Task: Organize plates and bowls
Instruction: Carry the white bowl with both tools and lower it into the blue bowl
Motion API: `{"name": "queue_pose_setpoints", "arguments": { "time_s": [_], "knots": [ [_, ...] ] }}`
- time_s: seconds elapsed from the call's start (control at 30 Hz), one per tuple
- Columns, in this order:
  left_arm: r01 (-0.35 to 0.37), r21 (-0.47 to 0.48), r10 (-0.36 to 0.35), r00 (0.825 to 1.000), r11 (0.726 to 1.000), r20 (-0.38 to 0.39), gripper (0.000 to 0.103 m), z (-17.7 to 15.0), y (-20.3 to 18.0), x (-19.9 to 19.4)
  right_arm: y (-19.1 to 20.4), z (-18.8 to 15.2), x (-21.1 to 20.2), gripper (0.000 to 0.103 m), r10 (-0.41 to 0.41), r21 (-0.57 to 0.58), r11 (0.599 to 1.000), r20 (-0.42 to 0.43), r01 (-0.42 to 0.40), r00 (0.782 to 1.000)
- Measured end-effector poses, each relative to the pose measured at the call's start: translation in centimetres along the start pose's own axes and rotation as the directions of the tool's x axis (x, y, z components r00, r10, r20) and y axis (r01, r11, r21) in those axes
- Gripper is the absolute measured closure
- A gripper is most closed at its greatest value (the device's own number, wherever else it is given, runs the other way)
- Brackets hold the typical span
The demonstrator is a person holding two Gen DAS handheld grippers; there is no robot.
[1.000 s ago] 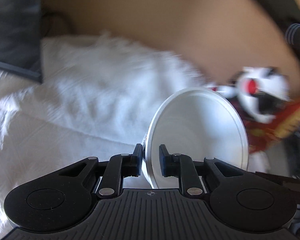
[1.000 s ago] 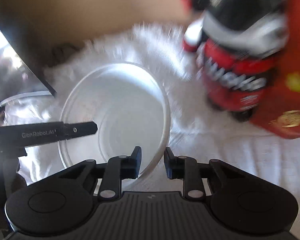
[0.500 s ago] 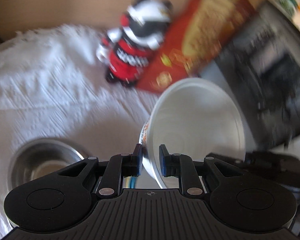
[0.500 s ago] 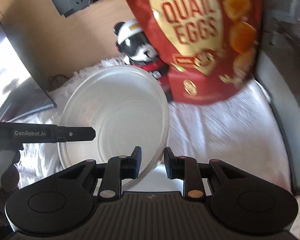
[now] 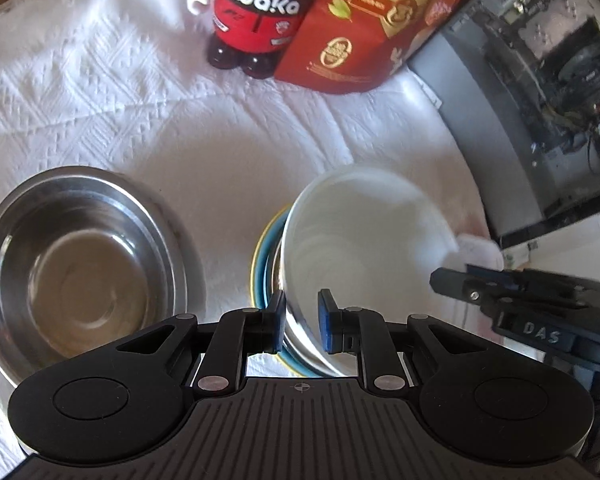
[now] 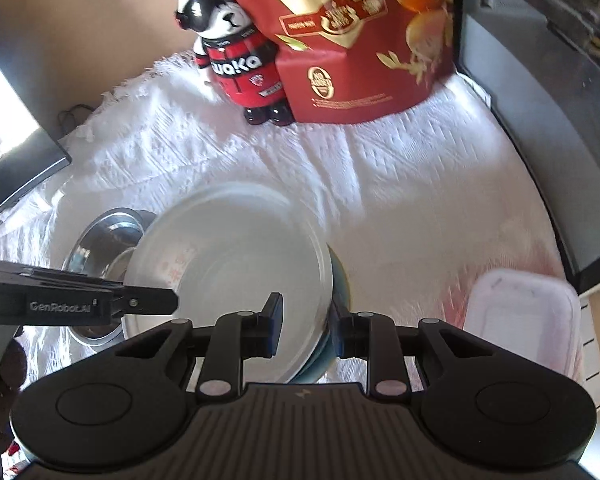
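Left wrist view showed the left gripper clamped on the near rim of a white bowl, held tilted over a blue and yellow plate on the white cloth, just right of a steel bowl. From the right wrist, the right gripper pinched the same bowl's opposite rim; whether bowl and plate touched was unclear. A red egg pouch and panda figure stood behind.
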State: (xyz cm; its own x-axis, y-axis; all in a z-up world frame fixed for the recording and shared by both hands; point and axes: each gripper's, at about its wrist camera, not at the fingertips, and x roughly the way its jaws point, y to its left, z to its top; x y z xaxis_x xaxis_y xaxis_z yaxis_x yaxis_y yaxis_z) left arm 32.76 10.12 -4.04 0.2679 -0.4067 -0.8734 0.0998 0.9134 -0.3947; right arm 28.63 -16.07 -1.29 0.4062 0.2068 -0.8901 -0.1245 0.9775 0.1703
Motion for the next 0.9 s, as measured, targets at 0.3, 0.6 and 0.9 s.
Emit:
{"name": "queue_pose_setpoints", "arguments": {
  "time_s": [0.3,0.6,0.9],
  "knots": [
    [0.006,-0.044,-0.005,1.0,0.999,0.016,0.084,0.6,0.5,-0.2,0.3,0.1,1.0,0.076,0.002,-0.014,1.0,0.006,-0.001,1.0],
    [-0.011,-0.034,0.012,1.0,0.999,0.027,0.084,0.6,0.0,-0.1,-0.1,0.4,0.9,0.076,0.023,-0.024,0.999,0.009,-0.023,1.0],
    [0.024,-0.039,-0.022,0.998,0.999,0.054,0.084,-0.3,0.3,-1.2,0.6,0.1,1.4,0.076,-0.005,-0.056,0.998,0.011,0.006,1.0]
  ]
}}
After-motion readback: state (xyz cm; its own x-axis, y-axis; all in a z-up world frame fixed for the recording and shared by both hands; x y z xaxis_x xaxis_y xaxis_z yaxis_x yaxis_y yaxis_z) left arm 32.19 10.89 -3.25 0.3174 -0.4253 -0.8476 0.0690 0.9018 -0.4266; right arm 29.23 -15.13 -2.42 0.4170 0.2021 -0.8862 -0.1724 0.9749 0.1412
